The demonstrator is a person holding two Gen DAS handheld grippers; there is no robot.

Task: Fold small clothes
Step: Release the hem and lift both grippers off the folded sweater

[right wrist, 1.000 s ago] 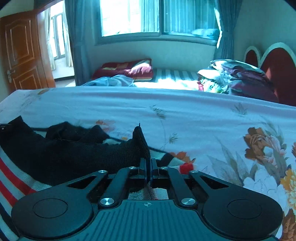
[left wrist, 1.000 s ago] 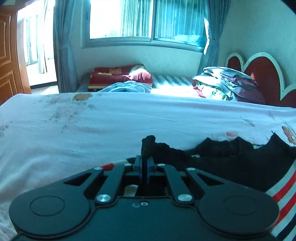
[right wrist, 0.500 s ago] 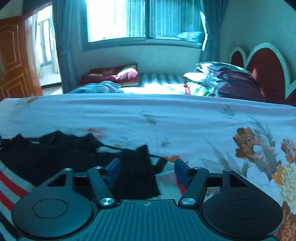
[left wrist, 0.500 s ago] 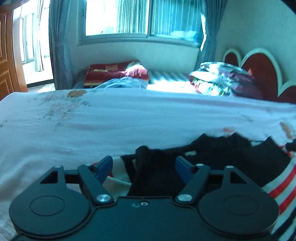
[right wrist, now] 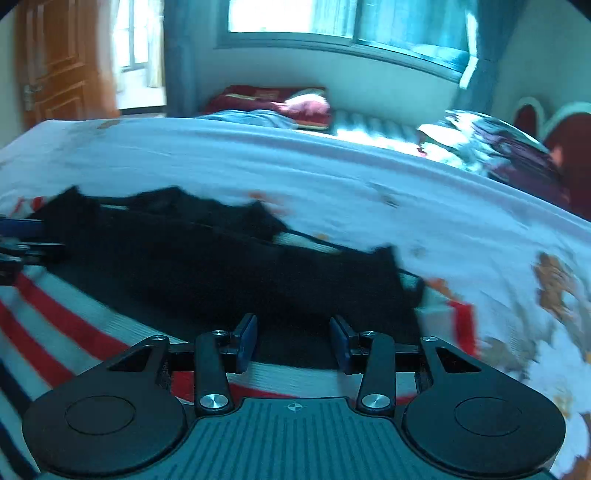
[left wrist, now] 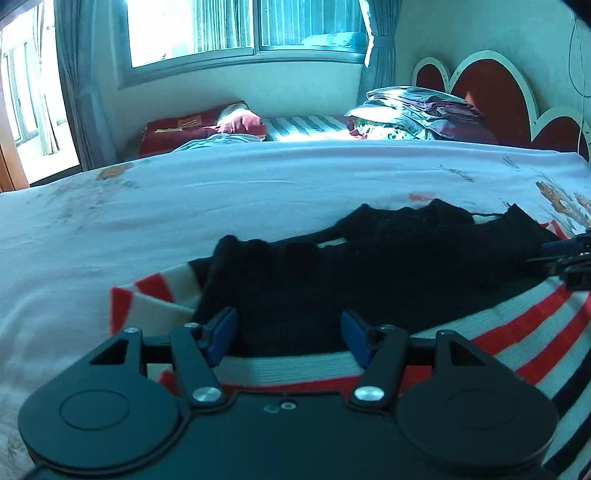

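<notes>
One striped sweater (left wrist: 369, 273) lies on the bedsheet (left wrist: 221, 192); both left gripper (left wrist: 288, 334) and right gripper (right wrist: 293, 343) gape wide, holding nothing; right view blurred.

Garment (left wrist: 369, 273) spread on the bed (left wrist: 184, 206), a gripper at each end.

Taking the garment as the landmark: it lies on the near part of the bed, its upper layer folded over the lower one. The left gripper (left wrist: 288, 334) sits at the garment's left end, jaws apart over the cloth; the right gripper (right wrist: 293, 343) sits at its right end, likewise spread. Behind the garment the bed runs bare to its far edge. Beyond that, a cushion (left wrist: 207, 123) lies to the back left, a stack of bedding (left wrist: 417, 114) to the back right before the headboard (left wrist: 491, 88), and the window (left wrist: 240, 26) behind them.
</notes>
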